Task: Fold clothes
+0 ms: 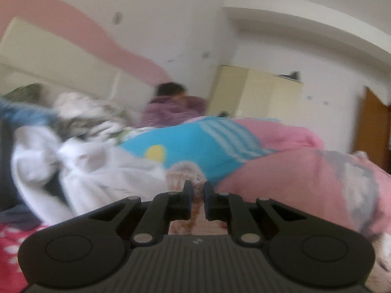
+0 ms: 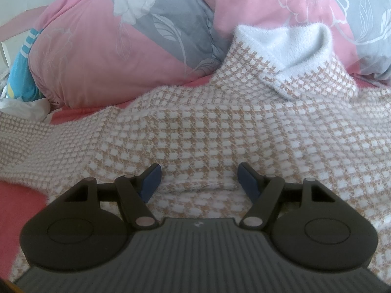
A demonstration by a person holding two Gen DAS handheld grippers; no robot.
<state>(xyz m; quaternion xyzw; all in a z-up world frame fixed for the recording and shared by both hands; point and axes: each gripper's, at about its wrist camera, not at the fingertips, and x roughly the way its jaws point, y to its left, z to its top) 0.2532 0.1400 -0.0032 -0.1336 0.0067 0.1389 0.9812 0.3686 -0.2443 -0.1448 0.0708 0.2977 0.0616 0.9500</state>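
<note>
Jaws of left gripper [image 1: 197, 196] pinch the checked sweater [image 2: 195, 127]; no readable writing.

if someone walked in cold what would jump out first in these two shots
The checked tan-and-white sweater spread across the bed fills the right wrist view, its white collar against the pink and grey floral pillows, with the right gripper open over it. In the blurred left view, the left gripper is pinched on a bit of that knit, before a bright blue striped cloth.
</note>
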